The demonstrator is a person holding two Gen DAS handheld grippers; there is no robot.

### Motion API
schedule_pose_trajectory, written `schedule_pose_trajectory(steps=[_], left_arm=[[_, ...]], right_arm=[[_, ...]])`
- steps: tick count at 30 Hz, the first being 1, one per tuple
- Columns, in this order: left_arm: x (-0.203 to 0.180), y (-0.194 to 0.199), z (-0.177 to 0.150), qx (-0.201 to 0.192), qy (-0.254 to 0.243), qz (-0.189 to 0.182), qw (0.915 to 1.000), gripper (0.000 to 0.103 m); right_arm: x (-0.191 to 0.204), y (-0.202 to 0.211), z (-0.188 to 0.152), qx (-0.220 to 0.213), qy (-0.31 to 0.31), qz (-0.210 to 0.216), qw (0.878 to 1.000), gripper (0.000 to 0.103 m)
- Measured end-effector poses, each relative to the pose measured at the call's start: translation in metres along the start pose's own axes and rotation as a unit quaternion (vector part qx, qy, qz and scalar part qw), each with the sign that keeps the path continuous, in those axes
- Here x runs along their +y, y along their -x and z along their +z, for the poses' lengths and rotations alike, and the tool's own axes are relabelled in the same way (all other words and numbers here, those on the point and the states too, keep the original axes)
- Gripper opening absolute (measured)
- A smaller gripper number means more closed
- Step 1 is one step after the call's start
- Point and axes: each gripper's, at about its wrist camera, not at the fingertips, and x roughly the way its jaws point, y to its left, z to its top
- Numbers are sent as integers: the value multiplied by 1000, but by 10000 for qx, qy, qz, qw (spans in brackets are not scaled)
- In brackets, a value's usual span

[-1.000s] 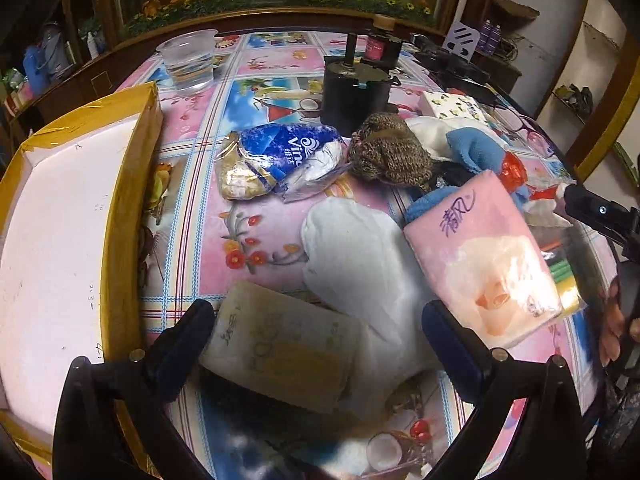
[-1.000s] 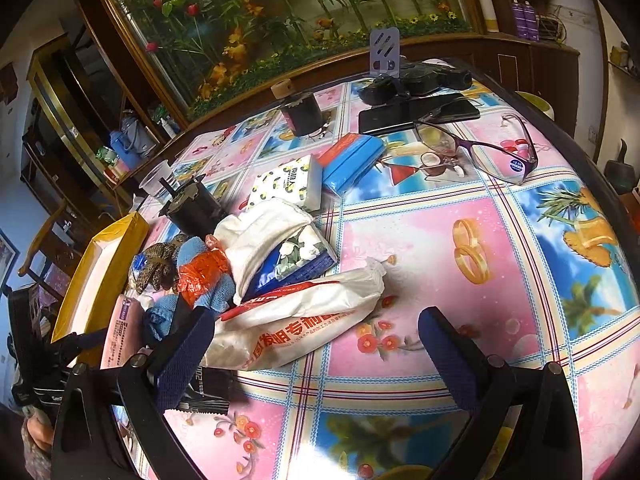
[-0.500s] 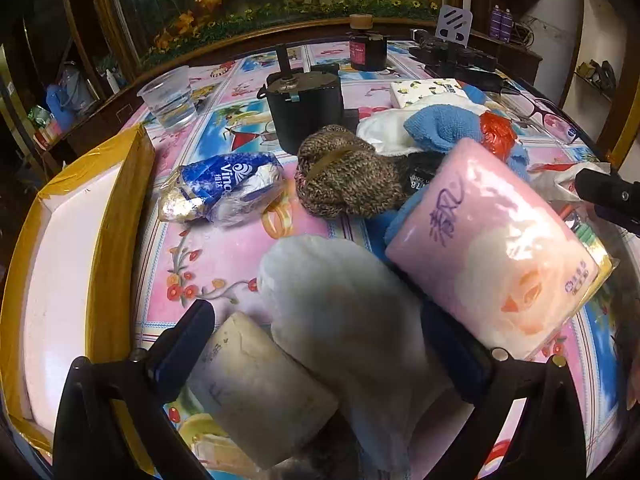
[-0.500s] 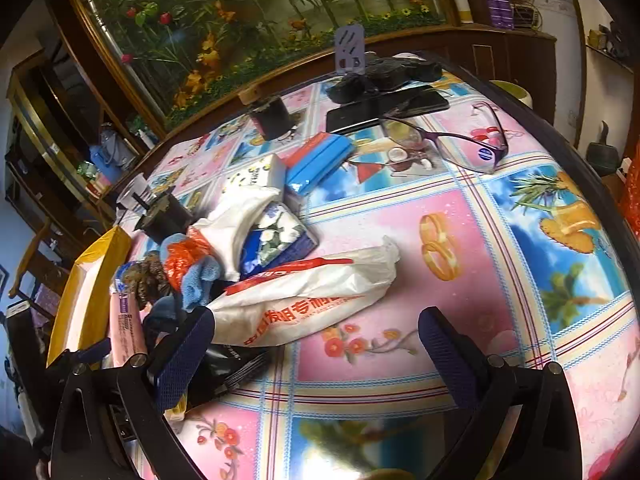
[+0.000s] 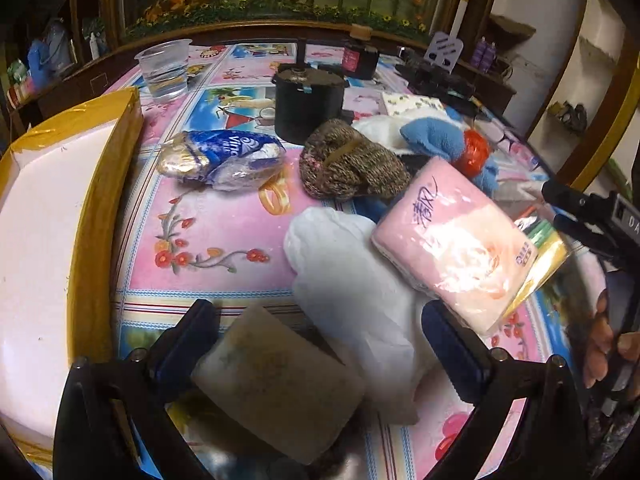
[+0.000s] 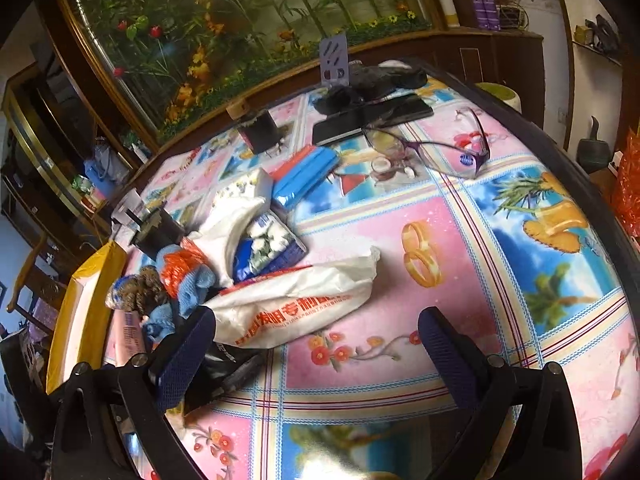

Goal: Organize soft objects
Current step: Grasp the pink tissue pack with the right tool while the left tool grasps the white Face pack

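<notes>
My left gripper (image 5: 320, 344) is open low over the table, its fingers either side of a beige sponge-like block (image 5: 280, 388) and a white mitt (image 5: 352, 292). A pink tissue pack (image 5: 460, 240) leans just right of the mitt. Behind lie a brown knitted bundle (image 5: 352, 164), a blue cloth (image 5: 432, 136) and a blue-and-gold wrapper (image 5: 224, 156). My right gripper (image 6: 316, 344) is open above a white printed bag (image 6: 296, 300); a blue cloth with orange netting (image 6: 188, 272) and a white cloth (image 6: 232, 220) sit beyond it.
A yellow-rimmed white tray (image 5: 100, 184) runs along the left. A black pot (image 5: 308, 100), a cup of water (image 5: 164, 68), glasses (image 6: 440, 148), a black phone (image 6: 372, 118) and a blue pack (image 6: 308, 176) stand on the floral tablecloth. A hand (image 5: 604, 340) shows at right.
My left gripper has pulled back and risen slightly, so the beige block and mitt sit further forward between its fingers. The right view has tilted a little; nothing was grasped.
</notes>
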Motion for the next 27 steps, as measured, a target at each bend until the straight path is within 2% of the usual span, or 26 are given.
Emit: schedule_pose_trajectory(steps=[3, 6, 11, 13, 15, 19, 23, 26, 27], left_arm=[[8, 3, -1, 15, 111, -373, 9992, 94], [1, 3, -2, 19, -24, -421, 9991, 84], [3, 3, -2, -2, 56, -466, 9989, 83], [6, 5, -3, -32, 128, -584, 9982, 83], [3, 11, -5, -96, 40, -639, 9979, 83], [-2, 37, -13, -187, -254, -560, 9979, 84], [3, 56, -34, -110, -253, -575, 9980, 86], [5, 62, -48, -21, -166, -567, 9983, 86], [5, 64, -51, -22, -203, -516, 9985, 86]], right_arm=[[4, 16, 1, -404, 76, 156, 9990, 96], [14, 30, 0, -752, 297, 329, 9962, 92], [42, 32, -7, -692, 873, 696, 9913, 92], [55, 36, -12, -752, 1169, 862, 9865, 89], [70, 40, -20, -816, 1532, 939, 9803, 81], [95, 41, -36, -696, 2032, 1003, 9715, 78], [129, 34, -51, -398, 2432, 1130, 9625, 78], [166, 13, -67, -28, 3036, 758, 9498, 77], [178, 5, -73, 68, 3291, 387, 9435, 77]])
